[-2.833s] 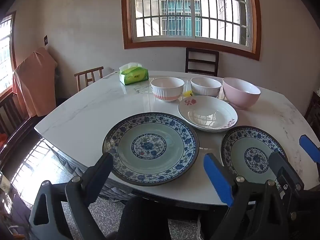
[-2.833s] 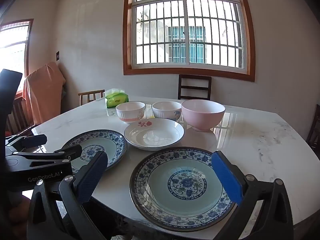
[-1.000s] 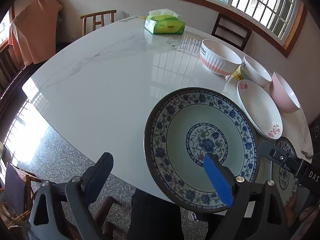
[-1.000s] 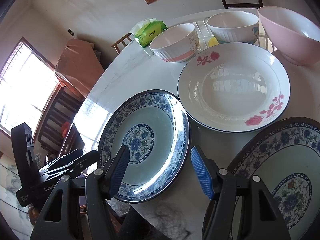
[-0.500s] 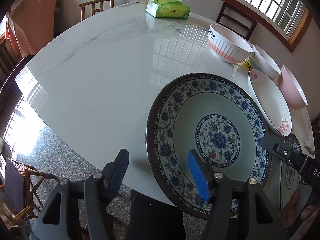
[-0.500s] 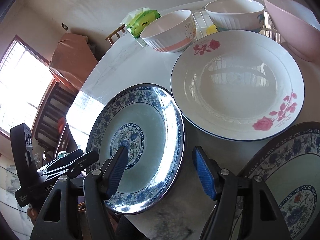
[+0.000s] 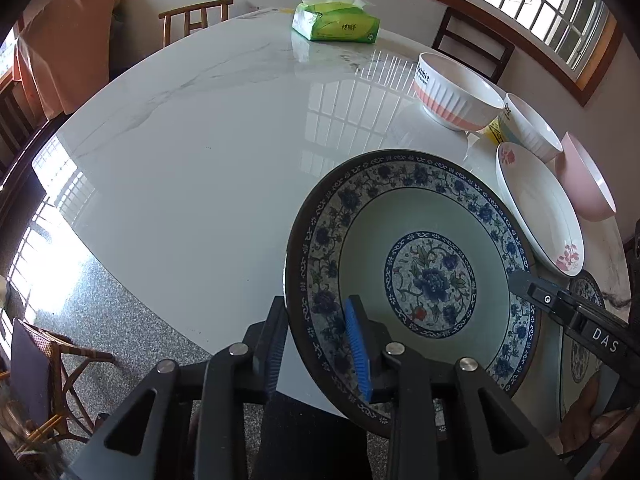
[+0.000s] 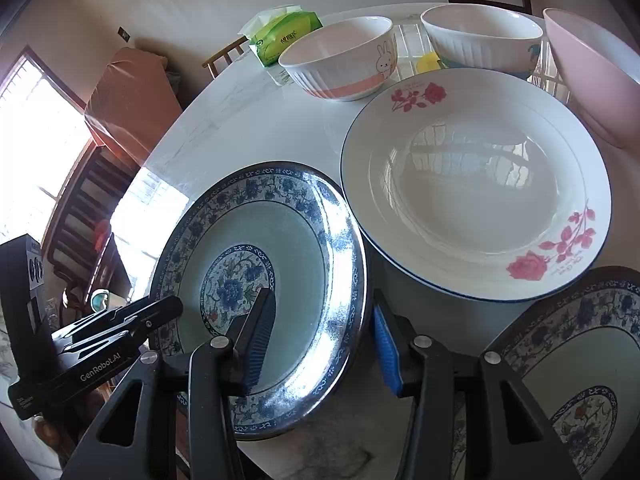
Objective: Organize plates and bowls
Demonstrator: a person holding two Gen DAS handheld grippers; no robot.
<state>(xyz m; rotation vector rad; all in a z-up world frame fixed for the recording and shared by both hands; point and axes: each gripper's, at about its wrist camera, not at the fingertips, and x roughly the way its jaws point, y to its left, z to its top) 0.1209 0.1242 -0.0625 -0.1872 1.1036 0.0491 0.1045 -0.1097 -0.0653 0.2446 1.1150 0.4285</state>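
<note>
Both tongs are straddling opposite edges of the same blue-patterned plate (image 7: 412, 280), and we are reading the coming move from that. Our left gripper (image 7: 316, 344), at the bottom centre of the left wrist view, has just been closing and is pinching the plate's near-left rim, one pad under the edge and the blue one on the patterned border. Our right gripper (image 8: 320, 340), low in the right wrist view, has also just been closing across the plate's right rim; its dark pad is lying on the inner face, but the blue pad seems to be standing just off the outer edge, so we are judging that side not yet clamped. Seen from the right, the plate is tilting, its left side raised off the marble table (image 7: 208, 152). The second blue plate (image 8: 568, 380) is lying flat at the lower right, nearer our right hand, so we are judging it the likely place to stack. The white rose plate (image 8: 476, 184) is sitting just beyond.
</note>
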